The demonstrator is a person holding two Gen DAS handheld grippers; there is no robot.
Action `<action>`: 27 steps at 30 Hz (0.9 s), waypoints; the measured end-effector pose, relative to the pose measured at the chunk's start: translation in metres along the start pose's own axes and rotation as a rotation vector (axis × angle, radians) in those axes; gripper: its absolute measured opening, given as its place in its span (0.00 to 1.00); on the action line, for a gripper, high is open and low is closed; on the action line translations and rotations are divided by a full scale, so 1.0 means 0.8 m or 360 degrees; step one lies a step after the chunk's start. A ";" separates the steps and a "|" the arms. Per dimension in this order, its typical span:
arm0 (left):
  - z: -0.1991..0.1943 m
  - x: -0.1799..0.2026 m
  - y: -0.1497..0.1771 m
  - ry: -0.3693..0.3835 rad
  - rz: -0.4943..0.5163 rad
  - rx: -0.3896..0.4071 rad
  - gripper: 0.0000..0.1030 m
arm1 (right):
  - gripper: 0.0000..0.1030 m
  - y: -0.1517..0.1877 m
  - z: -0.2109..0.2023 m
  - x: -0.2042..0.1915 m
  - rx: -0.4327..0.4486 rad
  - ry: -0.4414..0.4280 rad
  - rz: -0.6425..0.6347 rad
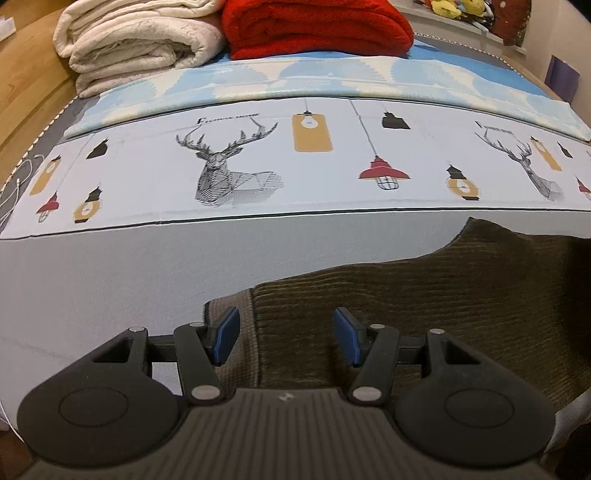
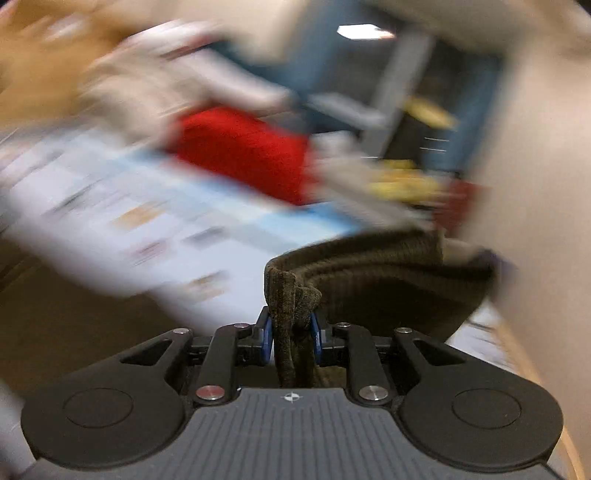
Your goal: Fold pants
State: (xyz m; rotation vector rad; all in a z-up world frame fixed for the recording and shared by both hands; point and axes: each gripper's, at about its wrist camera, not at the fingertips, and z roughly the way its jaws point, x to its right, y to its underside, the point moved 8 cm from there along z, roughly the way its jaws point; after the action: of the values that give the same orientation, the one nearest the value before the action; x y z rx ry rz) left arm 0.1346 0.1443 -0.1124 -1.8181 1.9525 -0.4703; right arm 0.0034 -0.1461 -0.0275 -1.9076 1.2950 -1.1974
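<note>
Dark olive-brown corduroy pants lie on the grey bed sheet, spreading from the lower middle to the right edge of the left wrist view. My left gripper is open, low over the pants' left edge, with one blue pad on each side of it. My right gripper is shut on a bunched fold of the pants and holds it lifted off the bed; the cloth curves away to the right. The right wrist view is motion-blurred.
A printed sheet with deer and lamps and a blue-white cover lie beyond the pants. A folded cream blanket and a red blanket sit at the far end. A wooden floor is at left.
</note>
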 end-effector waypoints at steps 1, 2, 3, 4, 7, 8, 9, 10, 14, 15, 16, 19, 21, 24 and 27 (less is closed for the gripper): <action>-0.001 -0.004 0.001 0.0005 -0.0011 -0.0003 0.60 | 0.23 0.018 0.008 -0.045 -0.0066 -0.0140 -0.0086; -0.001 -0.008 0.003 0.0012 -0.0024 -0.0008 0.60 | 0.24 0.039 0.014 -0.082 -0.0155 -0.0265 -0.0165; -0.001 -0.011 0.003 0.0018 -0.0032 -0.0010 0.60 | 0.26 0.062 0.020 -0.111 -0.0263 -0.0375 -0.0224; -0.002 -0.014 0.004 0.0021 -0.0038 -0.0010 0.60 | 0.27 0.088 0.023 -0.135 -0.0396 -0.0482 -0.0257; -0.004 -0.018 0.004 0.0037 -0.0040 -0.0002 0.60 | 0.31 0.093 0.005 -0.147 -0.0372 -0.0489 -0.0311; -0.005 -0.020 0.004 0.0041 -0.0035 0.0003 0.60 | 0.32 0.085 -0.001 -0.143 -0.0367 -0.0556 -0.0275; -0.005 -0.022 0.003 0.0040 -0.0033 0.0008 0.60 | 0.37 0.076 -0.006 -0.140 -0.0355 -0.0600 -0.0223; -0.004 -0.024 0.002 0.0038 -0.0038 0.0009 0.60 | 0.41 0.065 -0.009 -0.129 -0.0326 -0.0615 -0.0168; -0.002 -0.032 0.001 0.0034 -0.0069 0.0008 0.60 | 0.54 0.059 -0.004 -0.103 -0.0284 -0.0551 -0.0037; -0.002 -0.031 0.001 0.0035 -0.0068 0.0008 0.60 | 0.54 0.066 0.007 -0.102 -0.0337 -0.0552 -0.0023; -0.002 -0.031 0.001 0.0033 -0.0064 0.0005 0.60 | 0.54 0.075 0.014 -0.103 -0.0392 -0.0561 -0.0012; -0.002 -0.028 0.002 0.0034 -0.0043 0.0002 0.60 | 0.54 0.084 0.026 -0.116 -0.0454 -0.0662 0.0042; -0.002 -0.027 0.002 0.0033 -0.0029 0.0002 0.60 | 0.54 0.087 0.025 -0.120 -0.0461 -0.0671 0.0053; -0.001 -0.026 0.003 0.0031 -0.0028 -0.0004 0.60 | 0.34 0.083 0.038 -0.119 -0.0479 -0.0695 0.0061; 0.000 -0.024 0.003 0.0032 -0.0013 -0.0004 0.60 | 0.18 0.067 0.031 -0.120 -0.0424 -0.0724 0.0033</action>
State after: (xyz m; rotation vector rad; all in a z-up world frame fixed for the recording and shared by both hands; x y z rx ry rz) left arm 0.1335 0.1638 -0.1117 -1.8302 1.9604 -0.4910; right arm -0.0121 -0.0802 -0.1178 -2.1819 1.2579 -0.5464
